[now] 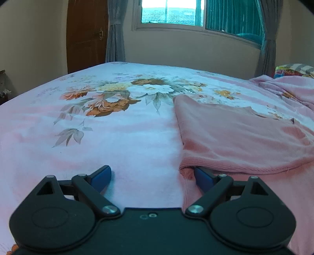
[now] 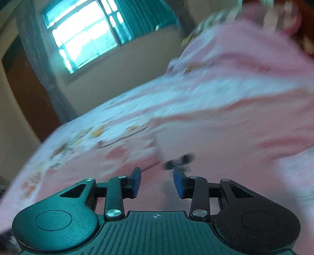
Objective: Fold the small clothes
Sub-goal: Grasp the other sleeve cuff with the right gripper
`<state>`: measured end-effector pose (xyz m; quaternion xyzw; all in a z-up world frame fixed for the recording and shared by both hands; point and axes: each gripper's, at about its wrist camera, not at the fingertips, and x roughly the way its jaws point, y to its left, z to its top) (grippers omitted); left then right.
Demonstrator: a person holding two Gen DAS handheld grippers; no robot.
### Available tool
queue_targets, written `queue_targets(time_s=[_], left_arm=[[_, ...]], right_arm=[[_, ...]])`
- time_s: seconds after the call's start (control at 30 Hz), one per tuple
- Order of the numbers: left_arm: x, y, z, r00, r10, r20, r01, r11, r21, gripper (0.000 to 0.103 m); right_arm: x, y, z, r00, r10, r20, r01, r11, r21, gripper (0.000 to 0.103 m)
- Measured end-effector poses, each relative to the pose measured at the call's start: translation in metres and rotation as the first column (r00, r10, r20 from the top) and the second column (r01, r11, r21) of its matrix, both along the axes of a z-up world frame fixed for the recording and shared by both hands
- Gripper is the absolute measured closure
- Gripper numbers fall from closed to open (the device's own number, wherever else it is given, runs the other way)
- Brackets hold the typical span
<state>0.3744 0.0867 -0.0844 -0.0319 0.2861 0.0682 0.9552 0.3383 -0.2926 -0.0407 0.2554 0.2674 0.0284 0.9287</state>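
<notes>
Currently, the left tool [image 1: 152,177] is spread wide, released, low over the floral pink-and-white bed blanket [image 1: 98,137]. Its right fingertip [image 1: 203,176] sits under the ribbed hem of the small pink knitted garment [image 1: 235,137], which lies flat on the bed. The right tool [image 2: 157,182] is also released, over blurred pink fabric.

We hold the left gripper [image 1: 152,175] low over the bed [image 1: 117,137], jaws spread wide. Its left pad [image 1: 102,176] sits on the floral blanket; the right pad [image 1: 203,177] is tucked under the ribbed hem of a pink garment [image 1: 239,137] lying flat to our right. Beyond the bed we see a window [image 1: 170,13], grey curtains [image 1: 114,33] and a brown door [image 1: 86,33].
</notes>
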Motion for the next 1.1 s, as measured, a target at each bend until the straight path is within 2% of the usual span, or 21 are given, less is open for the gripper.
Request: queue_targets(time_s=[0.03,0.07,0.13,0.23,0.3,0.33,0.37,0.43,0.53,0.57,0.6,0.63,0.7,0.73,0.77,0.8,0.87,0.93,1.0,1.07,1.1], left_arm=[[0.000,0.000,0.000,1.000,0.002,0.002,-0.002,1.000,0.000,0.013],[0.000,0.001,-0.001,1.000,0.006,0.005,-0.006,1.000,-0.005,0.012],[0.001,0.005,-0.002,1.000,0.012,0.003,-0.012,0.999,-0.030,0.012],[0.000,0.009,-0.005,0.999,0.033,0.009,-0.032,0.997,-0.070,0.012],[0.002,0.002,-0.005,1.000,0.028,-0.002,-0.028,0.999,-0.032,0.012],[0.003,0.000,-0.005,1.000,0.022,-0.012,-0.022,1.000,-0.015,0.012],[0.003,0.001,-0.005,1.000,0.028,-0.008,-0.028,0.999,-0.020,0.012],[-0.001,0.007,-0.005,0.998,0.055,0.018,-0.054,0.997,-0.053,0.012],[-0.003,0.012,-0.005,0.995,0.098,0.021,-0.096,0.993,-0.073,0.013],[0.000,0.011,-0.006,0.996,0.090,0.005,-0.090,0.994,-0.068,0.012],[0.002,0.010,-0.006,0.996,0.084,-0.005,-0.084,0.995,-0.060,0.012],[0.002,0.009,-0.006,0.996,0.083,-0.009,-0.084,0.995,-0.053,0.012],[0.000,0.012,-0.004,0.997,0.073,-0.015,-0.074,0.995,-0.064,0.013],[-0.005,0.016,0.000,0.997,0.078,-0.007,-0.078,0.994,-0.080,0.015],[-0.013,0.020,0.004,0.995,0.097,0.019,-0.095,0.991,-0.090,0.015],[-0.021,0.025,0.010,0.992,0.115,0.055,-0.110,0.989,-0.094,0.015],[-0.025,0.021,0.025,0.986,0.108,0.131,-0.104,0.994,-0.041,0.015],[-0.008,0.004,0.040,0.984,0.028,0.177,-0.030,1.000,0.007,0.015],[0.020,-0.017,0.051,0.976,-0.062,0.208,0.060,0.998,0.015,0.014],[0.055,-0.041,0.049,0.971,-0.156,0.180,0.150,0.988,0.045,0.014],[0.068,-0.050,0.043,0.974,-0.168,0.152,0.160,0.985,0.065,0.014]], right_arm=[[0.011,0.001,-0.005,1.000,0.001,-0.010,0.000,1.000,0.032,0.061],[0.023,0.002,-0.010,1.000,0.009,-0.021,-0.008,0.998,0.063,0.051],[0.043,0.003,-0.020,0.999,0.007,-0.041,-0.003,0.994,0.107,0.043],[0.062,-0.002,-0.026,0.999,0.025,-0.023,-0.020,0.986,0.167,0.038],[0.070,-0.008,-0.028,0.999,0.029,-0.030,-0.022,0.980,0.200,0.039],[0.074,-0.008,-0.028,0.999,0.036,-0.034,-0.029,0.980,0.195,0.061],[0.075,-0.007,-0.028,0.998,0.052,-0.041,-0.044,0.983,0.178,0.098],[0.075,-0.008,-0.022,0.999,0.037,-0.037,-0.032,0.990,0.141,0.098],[0.055,-0.012,-0.009,0.996,0.017,0.091,-0.029,0.990,0.140,0.098],[0.056,-0.010,-0.014,0.998,0.010,0.065,-0.016,0.996,0.091,0.098],[0.064,-0.009,-0.025,1.000,0.003,-0.015,-0.002,0.997,0.079,0.098],[0.071,-0.012,-0.037,0.997,0.010,-0.074,-0.002,0.994,0.113,0.098],[0.068,-0.018,-0.033,0.998,0.008,-0.063,0.000,0.991,0.134,0.097],[0.062,-0.020,-0.027,0.999,-0.020,-0.048,0.025,0.994,0.105,0.096],[0.053,-0.023,-0.019,0.999,-0.042,-0.018,0.044,0.996,0.078,0.088],[0.047,-0.025,-0.012,0.998,-0.055,0.020,0.054,0.997,0.050,0.087],[0.041,-0.023,0.002,0.996,-0.013,0.090,0.016,0.999,-0.036,0.087],[0.050,-0.009,0.011,0.992,0.063,0.112,-0.047,0.990,-0.135,0.087],[0.068,0.012,0.014,0.986,0.123,0.109,-0.097,0.973,-0.211,0.087],[0.092,0.034,0.007,0.984,0.156,0.090,-0.131,0.963,-0.234,0.087],[0.106,0.040,0.001,0.985,0.161,0.061,-0.142,0.959,-0.247,0.087]])
